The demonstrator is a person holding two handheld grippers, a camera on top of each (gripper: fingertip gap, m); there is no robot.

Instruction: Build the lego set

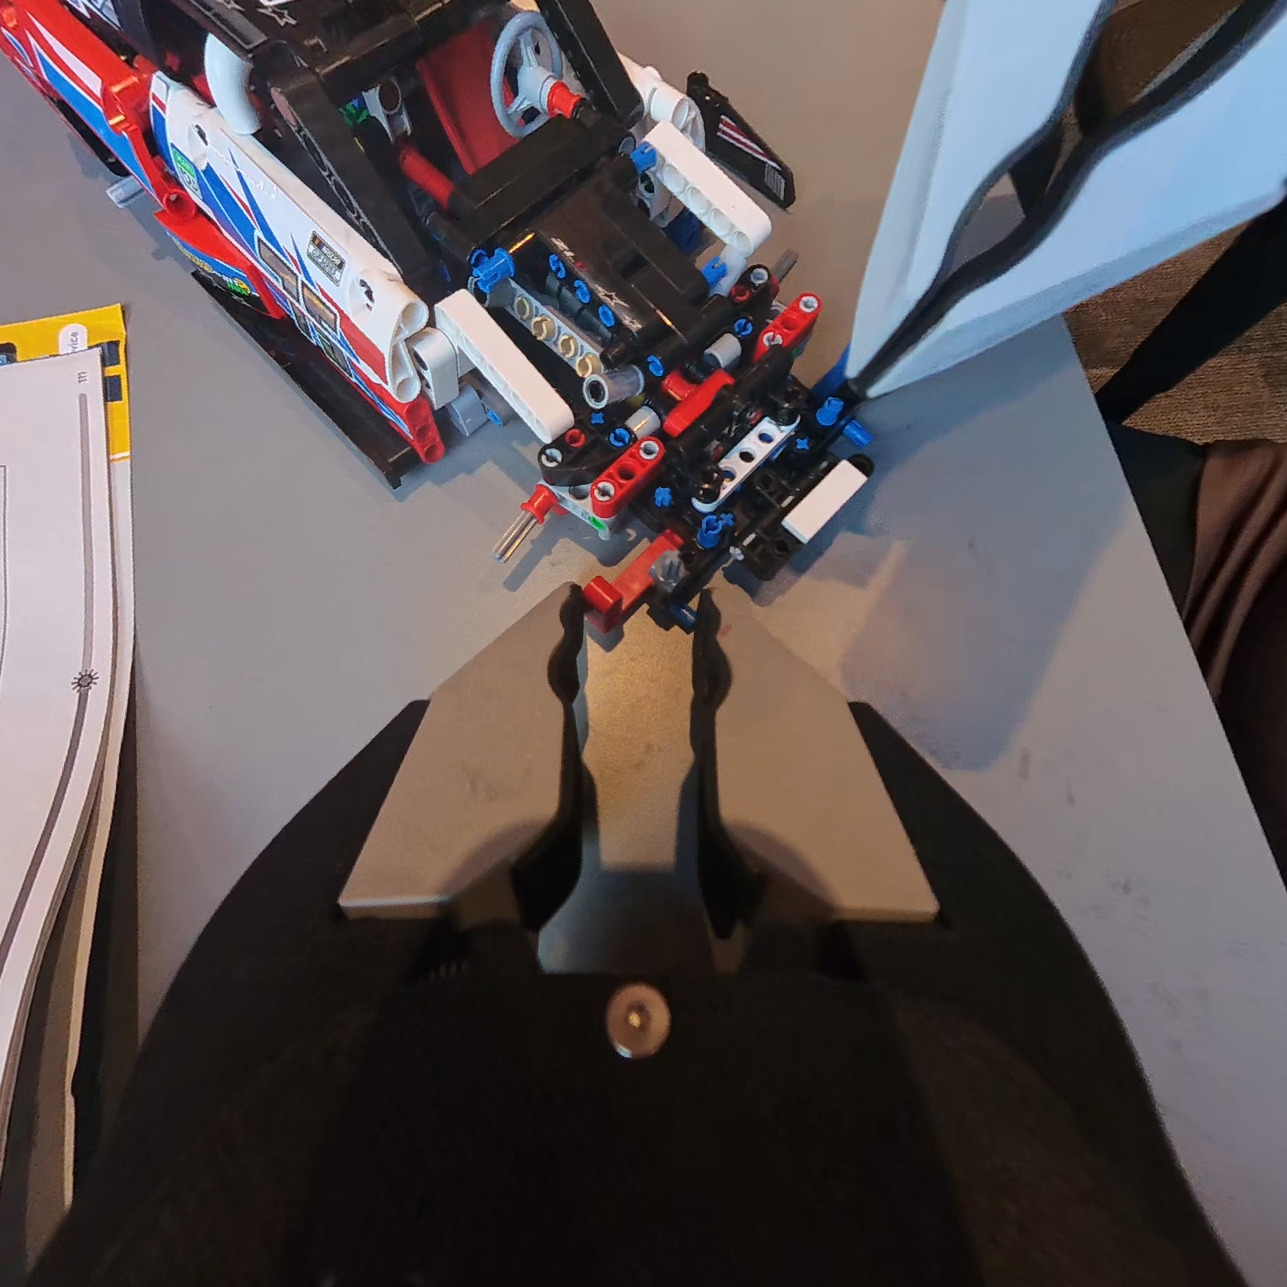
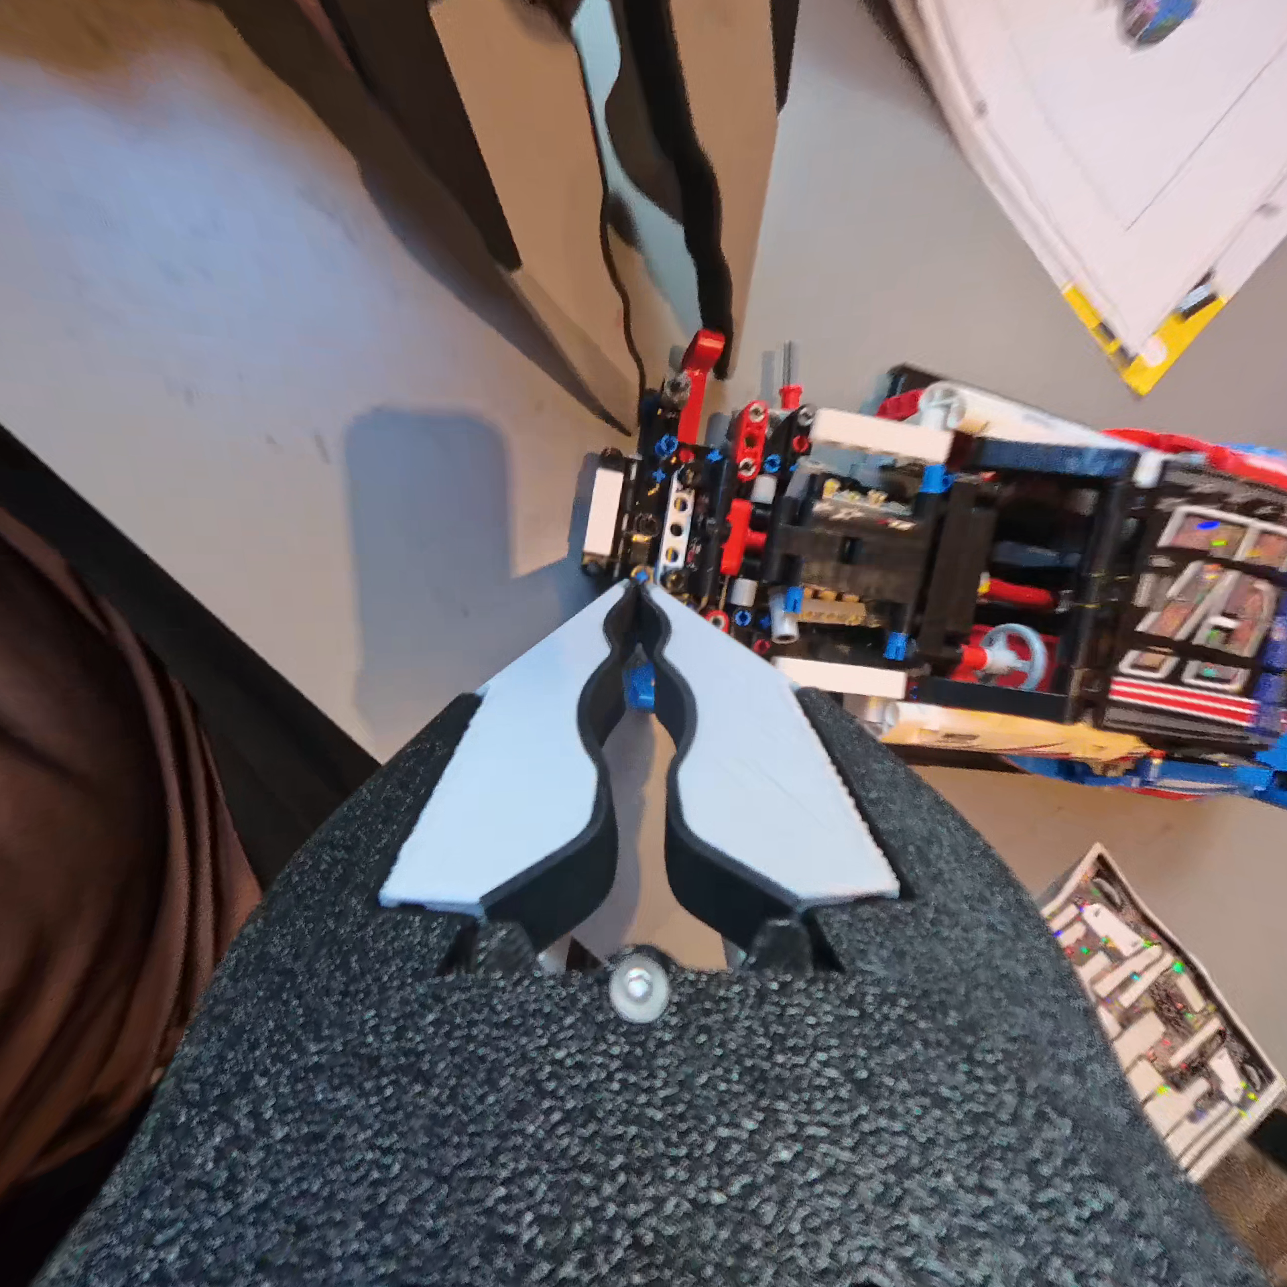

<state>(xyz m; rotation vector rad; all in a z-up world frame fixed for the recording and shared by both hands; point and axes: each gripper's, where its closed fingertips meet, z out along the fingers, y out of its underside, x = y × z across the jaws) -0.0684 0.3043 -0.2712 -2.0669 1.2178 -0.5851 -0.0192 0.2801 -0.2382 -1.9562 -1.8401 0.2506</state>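
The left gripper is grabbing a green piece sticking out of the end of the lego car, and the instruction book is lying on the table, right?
Almost. The piece is red, not green: the left wrist view shows the left gripper at a red piece on the end of the lego car. The instruction book does lie on the table.

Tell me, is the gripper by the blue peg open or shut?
Shut: the right gripper has its fingertips touching, pinching a blue peg lower between the fingers.
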